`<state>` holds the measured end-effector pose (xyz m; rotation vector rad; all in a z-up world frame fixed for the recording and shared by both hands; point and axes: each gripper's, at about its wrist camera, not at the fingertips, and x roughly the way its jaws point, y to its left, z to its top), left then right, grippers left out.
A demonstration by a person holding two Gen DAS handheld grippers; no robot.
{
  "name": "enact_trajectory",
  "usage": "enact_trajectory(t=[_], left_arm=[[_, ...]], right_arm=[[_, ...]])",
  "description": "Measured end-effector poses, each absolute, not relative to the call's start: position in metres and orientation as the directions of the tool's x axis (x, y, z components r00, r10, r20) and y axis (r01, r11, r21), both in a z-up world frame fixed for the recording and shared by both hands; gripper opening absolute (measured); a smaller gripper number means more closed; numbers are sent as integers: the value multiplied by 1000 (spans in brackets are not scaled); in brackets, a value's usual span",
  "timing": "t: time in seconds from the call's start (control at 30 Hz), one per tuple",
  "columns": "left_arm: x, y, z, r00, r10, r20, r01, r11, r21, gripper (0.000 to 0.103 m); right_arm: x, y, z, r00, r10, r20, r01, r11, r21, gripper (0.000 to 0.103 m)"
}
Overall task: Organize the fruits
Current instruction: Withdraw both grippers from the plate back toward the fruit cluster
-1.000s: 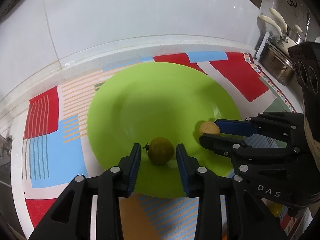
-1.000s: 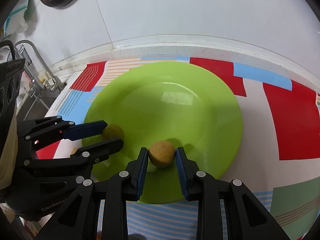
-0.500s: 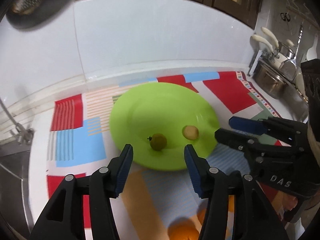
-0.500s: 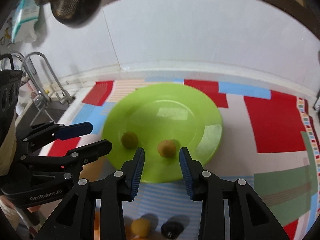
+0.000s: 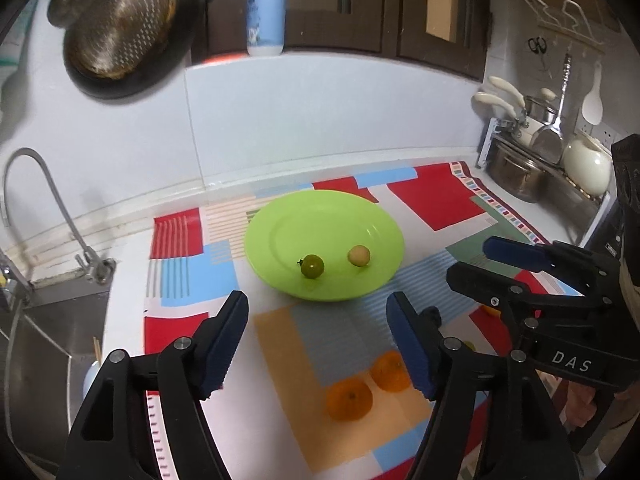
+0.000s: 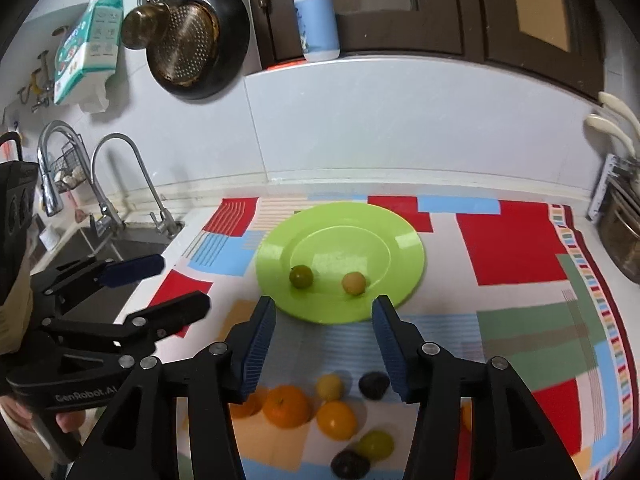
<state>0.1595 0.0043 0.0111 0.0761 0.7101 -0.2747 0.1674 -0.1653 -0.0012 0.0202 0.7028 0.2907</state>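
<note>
Below both grippers, on the near part of the patterned mat, we're seeing the loose fruit pile, and that's the relation the next move hinges on. Green plate is sitting mid-mat w/ two small fruits on its near half: green tomato on the left, tan fruit just to its right, not touching.

We're holding the left gripper wide open w/ nothing in it, hovering above the mat short of the plate. Right gripper is likewise spread wide and empty, same sort of height.

Unsorted fruit is lying nearer to us than the plate, so the next reach is probably going down and back, not fwd. In the right wrist view we're looking at a big orange bottom-left betw the fingers, a yellow-orange fruit just beside it, a small yellow fruit behind those, a dark fruit beside that, then a yellow-green fruit and a second dark fruit at the very bottom. All roundish, so no long axis to line up on.

In the left wrist view two oranges are showing: near orange betw the fingers, second orange partly behind the right-hand finger.

Our guess: pile is sitting more squarely under the right gripper, so that one's nearer for most pieces; left gripper is nearer only for the left-side oranges. Can't tell which oranges match across views.
</note>
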Motion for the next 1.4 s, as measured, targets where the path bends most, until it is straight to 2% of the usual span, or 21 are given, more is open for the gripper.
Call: enact_trajectory(t=[0.07,0.23,0.8,1.4], left_arm=[[147,4,13,738,-215,-640,278,961,-2,75],[120,4,11,757,-192,-625,288,956,55,77],[79,8,-14,785,-174,-595,302,946,121,80],[99,-2,-61,715,-211,-666,387,914,126,77]], right_arm=[[155,-168,-2,734,256,-629,-232,965,122,61],[131,-176,-4,740,224,-634,-183,974,130,61],[78,-179,-23,749,113,-653,-125,992,28,61],[83,-175,-70,692,111,-714,-137,990,22,60]])
